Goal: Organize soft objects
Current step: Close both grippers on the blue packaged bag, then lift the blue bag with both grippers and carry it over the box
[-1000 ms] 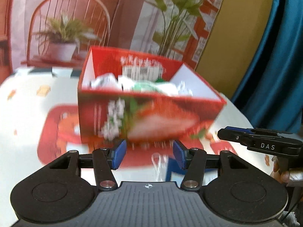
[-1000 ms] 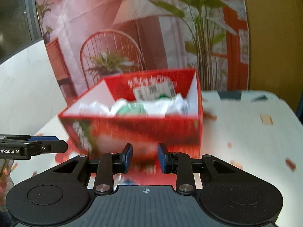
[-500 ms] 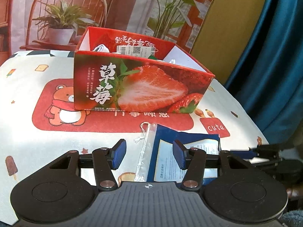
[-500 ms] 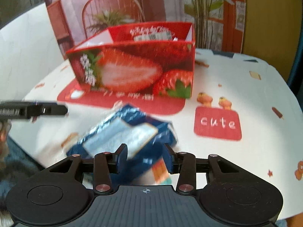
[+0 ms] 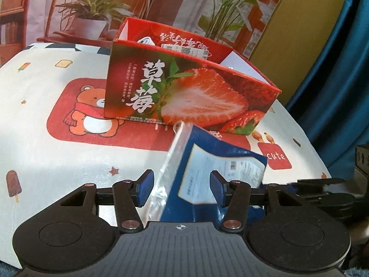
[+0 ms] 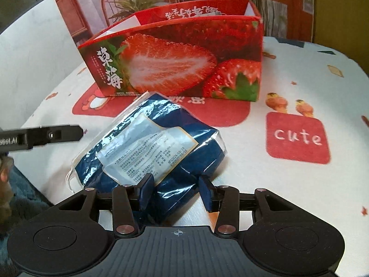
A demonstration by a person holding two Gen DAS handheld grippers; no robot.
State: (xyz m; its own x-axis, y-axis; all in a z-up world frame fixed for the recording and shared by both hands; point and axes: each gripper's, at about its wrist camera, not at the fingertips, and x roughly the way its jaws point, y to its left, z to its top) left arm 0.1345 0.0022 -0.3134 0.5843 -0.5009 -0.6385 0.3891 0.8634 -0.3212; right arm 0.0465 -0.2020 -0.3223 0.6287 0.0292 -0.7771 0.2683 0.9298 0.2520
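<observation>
A blue plastic packet (image 6: 159, 147) lies on the counter (image 6: 288, 87) near its front edge, just before the strawberry box (image 6: 180, 60). The right gripper (image 6: 176, 194), jaws just widened, straddles its near end without pinching. The left gripper (image 5: 182, 188) stands spread around the packet's other end.

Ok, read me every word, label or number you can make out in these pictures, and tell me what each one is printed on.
"草莓": front of the red cardboard strawberry box.
"cute": red patch on the white cartoon tablecloth.
"obot.AI": side of the left gripper.
White label on the blue plastic-wrapped packet: fine print and dates too blurred to read reliably.
Upside-down white lettering and barcode sticker on the box's inner back wall: unreadable.
</observation>
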